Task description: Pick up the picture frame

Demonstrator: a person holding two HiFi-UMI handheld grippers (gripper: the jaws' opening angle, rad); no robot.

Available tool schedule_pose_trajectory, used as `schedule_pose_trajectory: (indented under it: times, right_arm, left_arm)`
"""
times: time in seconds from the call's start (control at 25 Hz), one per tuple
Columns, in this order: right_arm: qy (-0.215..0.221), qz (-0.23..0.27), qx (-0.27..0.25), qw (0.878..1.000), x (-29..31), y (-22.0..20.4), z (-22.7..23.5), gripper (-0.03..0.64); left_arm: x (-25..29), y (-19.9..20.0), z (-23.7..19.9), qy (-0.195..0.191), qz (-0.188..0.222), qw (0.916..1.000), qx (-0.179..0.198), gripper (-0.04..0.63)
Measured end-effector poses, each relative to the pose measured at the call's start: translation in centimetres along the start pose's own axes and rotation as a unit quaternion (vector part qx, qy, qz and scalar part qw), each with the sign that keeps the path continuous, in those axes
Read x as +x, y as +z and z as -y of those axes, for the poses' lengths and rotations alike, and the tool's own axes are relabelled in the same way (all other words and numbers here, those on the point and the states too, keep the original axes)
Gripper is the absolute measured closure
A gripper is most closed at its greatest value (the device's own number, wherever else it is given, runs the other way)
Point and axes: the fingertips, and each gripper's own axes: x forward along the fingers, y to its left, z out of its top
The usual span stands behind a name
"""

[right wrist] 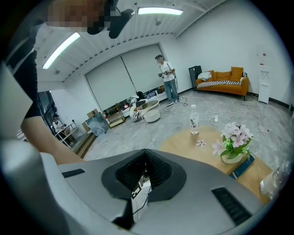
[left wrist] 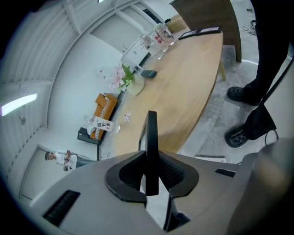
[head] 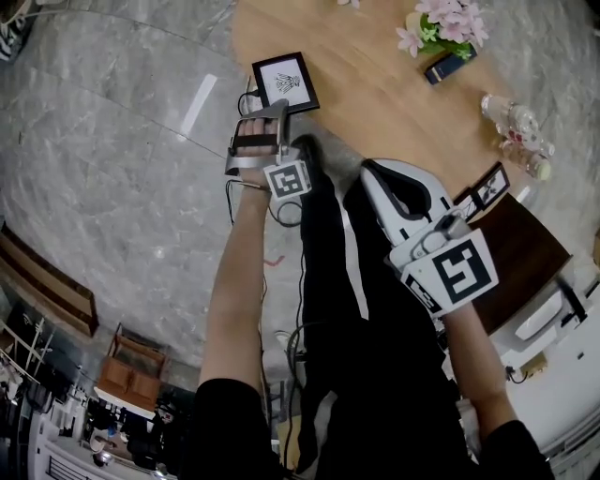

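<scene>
Black square picture frame [head: 286, 82] holding a pale sketch, pinched edge-on by its lower rail in our clenched left gripper [head: 266, 116] at the light wooden table [head: 375, 103] edge; stiff, light, probably glass-fronted, we judge; right gripper [head: 375, 173] closed, empty.

Tabletop [head: 375, 103] middle open; flowers [head: 445, 23], bottles [head: 514, 127] at edges.

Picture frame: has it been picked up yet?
Done: the left hand-held gripper is clamped on the edge of the picture frame. In hand: the lift; whether it's fully clear of the wooden table is hard to tell. The right hand-held gripper is shut and empty. Left: raising it well clear.
</scene>
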Motion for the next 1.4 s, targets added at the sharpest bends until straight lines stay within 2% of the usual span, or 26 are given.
schedule_pose_trajectory:
  times: [0.32, 0.44, 0.84, 0.96, 1.16, 1.4]
  right_arm:
    - [-0.026, 0.020, -0.010, 0.999, -2.7, 3.6, -0.9, 0.603]
    - [-0.033, 0.031, -0.013, 0.999, -4.2, 5.6, -1.5, 0.603]
    - [-0.057, 0.073, -0.036, 0.995, -8.5, 11.2, -3.7, 0.603]
    - [-0.060, 0.089, -0.048, 0.993, -9.6, 13.0, -4.4, 0.603]
    - [-0.064, 0.117, -0.052, 0.990, -11.2, 17.0, -6.8, 0.603]
    - [-0.056, 0.145, -0.068, 0.985, -12.2, 19.1, -8.7, 0.603]
  left_arm:
    - [-3.8, -0.8, -3.7, -0.007, -0.006, 0.9995, -0.032, 0.520]
    - [-6.1, -1.4, -6.5, 0.019, -0.012, 0.9993, -0.030, 0.520]
    - [-14.6, -1.9, -15.7, 0.043, -0.002, 0.9974, -0.058, 0.522]
    - [-17.1, -1.8, -18.8, 0.048, 0.008, 0.9963, -0.071, 0.523]
    - [-22.1, -2.2, -23.9, 0.034, 0.039, 0.9946, -0.090, 0.525]
    - [-27.7, -1.9, -27.6, 0.054, 0.063, 0.9897, -0.117, 0.528]
